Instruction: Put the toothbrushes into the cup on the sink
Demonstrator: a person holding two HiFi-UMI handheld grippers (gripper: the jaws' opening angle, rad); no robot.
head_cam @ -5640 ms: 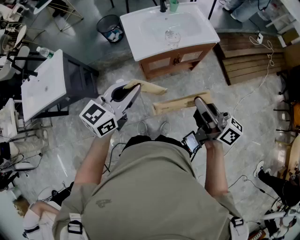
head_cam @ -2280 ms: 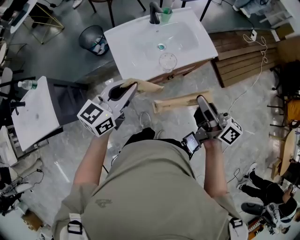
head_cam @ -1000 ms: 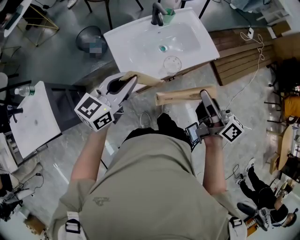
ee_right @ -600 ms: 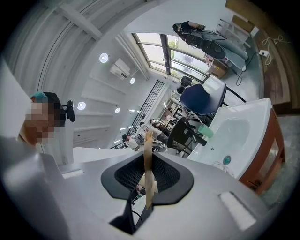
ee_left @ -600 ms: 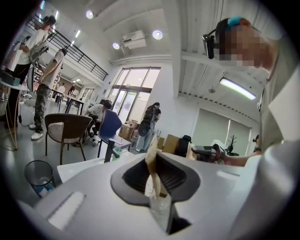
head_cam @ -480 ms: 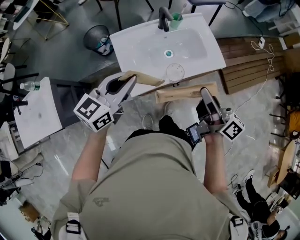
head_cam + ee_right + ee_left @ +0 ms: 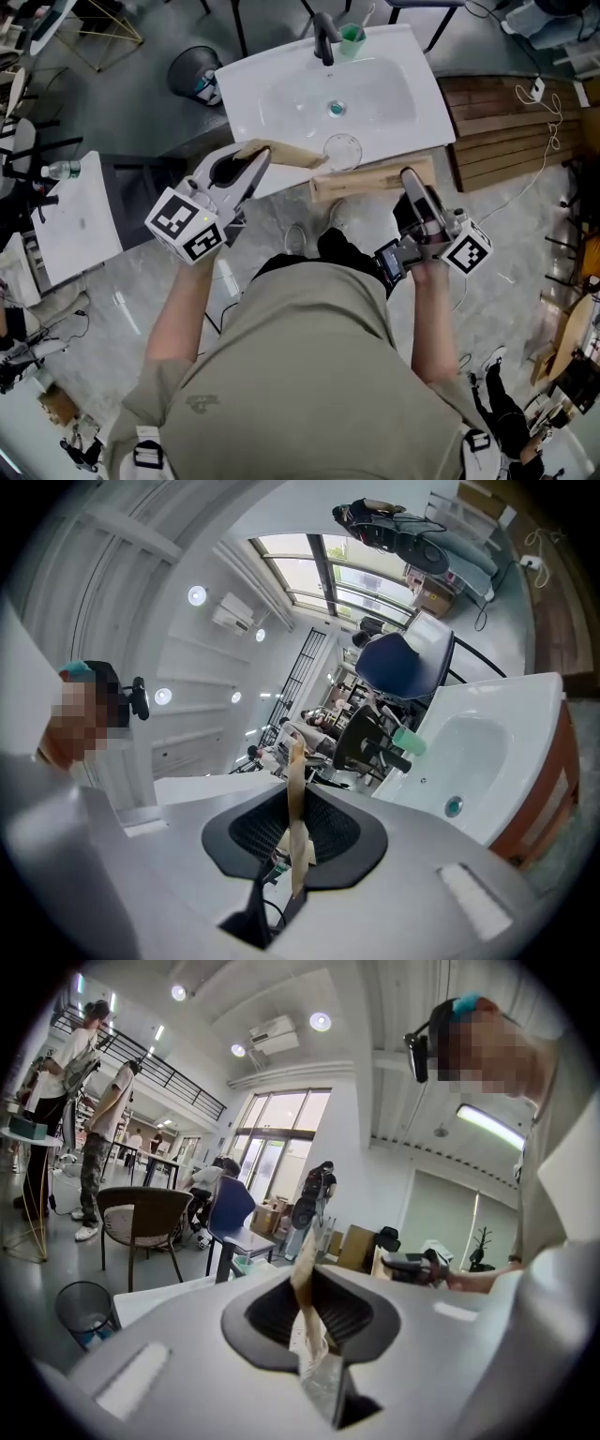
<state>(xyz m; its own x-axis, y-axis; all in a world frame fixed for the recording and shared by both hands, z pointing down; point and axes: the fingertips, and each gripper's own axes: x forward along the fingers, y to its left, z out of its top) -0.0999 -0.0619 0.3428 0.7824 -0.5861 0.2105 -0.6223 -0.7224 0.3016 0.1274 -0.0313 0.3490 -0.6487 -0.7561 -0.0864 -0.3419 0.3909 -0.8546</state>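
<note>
Closer than before, the clear cup on the sink sits just beyond the left toothbrush and right toothbrush, both lying crosswise, pinched tight in my left fingers and right fingers.

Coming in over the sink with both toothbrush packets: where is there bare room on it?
On the sink, the left and right rims beside the basin are bare, as is the basin around the drain. Crowded: the back edge, where faucet and green cup stand close, and the front rim by the clear glass.
</note>
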